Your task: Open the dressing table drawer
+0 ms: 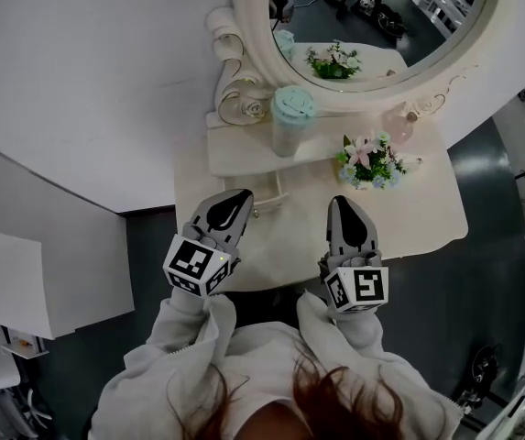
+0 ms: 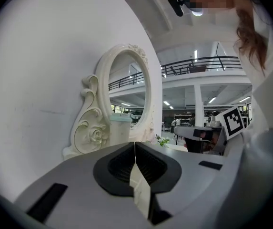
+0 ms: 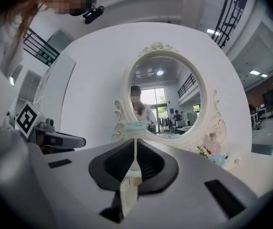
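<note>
Left hand-held gripper (image 1: 240, 197) and right hand-held gripper (image 1: 344, 202) hover over the white bench (image 1: 427, 218), both pinched shut on nothing. I'd call this the approach step. The small white drawer (image 1: 267, 198) sits under the mirror's shelf (image 1: 244, 147), just past the left one, maybe slightly ajar. Next up: open the jaws and catch its front.

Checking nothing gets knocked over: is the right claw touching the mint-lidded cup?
Apart. The head view shows bare tabletop between the right claw and the mint-lidded cup by the mirror.
</note>
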`<state>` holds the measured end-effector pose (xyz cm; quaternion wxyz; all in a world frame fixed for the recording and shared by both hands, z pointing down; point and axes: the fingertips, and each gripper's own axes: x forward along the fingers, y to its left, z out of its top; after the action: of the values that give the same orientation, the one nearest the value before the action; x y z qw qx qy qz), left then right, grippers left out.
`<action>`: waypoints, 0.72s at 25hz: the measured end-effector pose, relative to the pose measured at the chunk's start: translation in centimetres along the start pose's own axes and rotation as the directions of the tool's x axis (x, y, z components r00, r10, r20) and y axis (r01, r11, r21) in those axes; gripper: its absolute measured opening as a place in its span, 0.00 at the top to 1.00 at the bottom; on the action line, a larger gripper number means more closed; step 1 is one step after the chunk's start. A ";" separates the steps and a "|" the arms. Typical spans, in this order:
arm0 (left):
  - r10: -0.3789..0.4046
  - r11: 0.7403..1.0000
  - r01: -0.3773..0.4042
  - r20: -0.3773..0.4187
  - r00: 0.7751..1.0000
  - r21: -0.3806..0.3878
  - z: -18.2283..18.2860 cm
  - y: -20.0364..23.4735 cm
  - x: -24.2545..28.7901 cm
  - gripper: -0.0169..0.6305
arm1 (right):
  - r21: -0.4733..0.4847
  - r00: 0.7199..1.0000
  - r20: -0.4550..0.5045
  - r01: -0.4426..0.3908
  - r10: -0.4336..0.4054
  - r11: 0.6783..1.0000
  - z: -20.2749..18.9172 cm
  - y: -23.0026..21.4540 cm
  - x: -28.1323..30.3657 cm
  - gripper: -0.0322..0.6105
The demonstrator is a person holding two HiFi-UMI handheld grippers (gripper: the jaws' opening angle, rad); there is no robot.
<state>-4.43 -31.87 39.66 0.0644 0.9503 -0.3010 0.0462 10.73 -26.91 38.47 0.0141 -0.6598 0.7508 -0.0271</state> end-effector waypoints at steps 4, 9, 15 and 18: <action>-0.021 1.000 0.021 0.025 0.999 0.000 0.4 -0.7 0.6 0.94 | 0.008 0.999 -0.034 0.022 -0.022 1.000 -0.6 -0.8 -0.9 0.90; -0.037 0.999 0.037 0.042 0.998 -0.004 0.4 -1.4 0.7 0.94 | 0.033 0.998 -0.061 0.025 -0.023 0.999 -1.2 -1.1 -1.3 0.90; -0.028 1.000 0.028 0.030 0.999 -0.009 0.0 -1.3 0.4 0.94 | 0.037 0.997 -0.079 0.012 -0.009 0.999 -1.5 -0.8 -1.0 0.90; -0.026 1.000 0.026 0.029 0.999 -0.012 -0.1 -1.3 0.3 0.94 | 0.034 0.996 -0.090 0.007 -0.004 0.999 -1.7 -0.6 -0.9 0.90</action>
<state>-3.45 -30.98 39.68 0.0666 0.9543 -0.2898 0.0299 11.38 -26.04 40.15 -0.0083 -0.6596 0.7484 -0.0695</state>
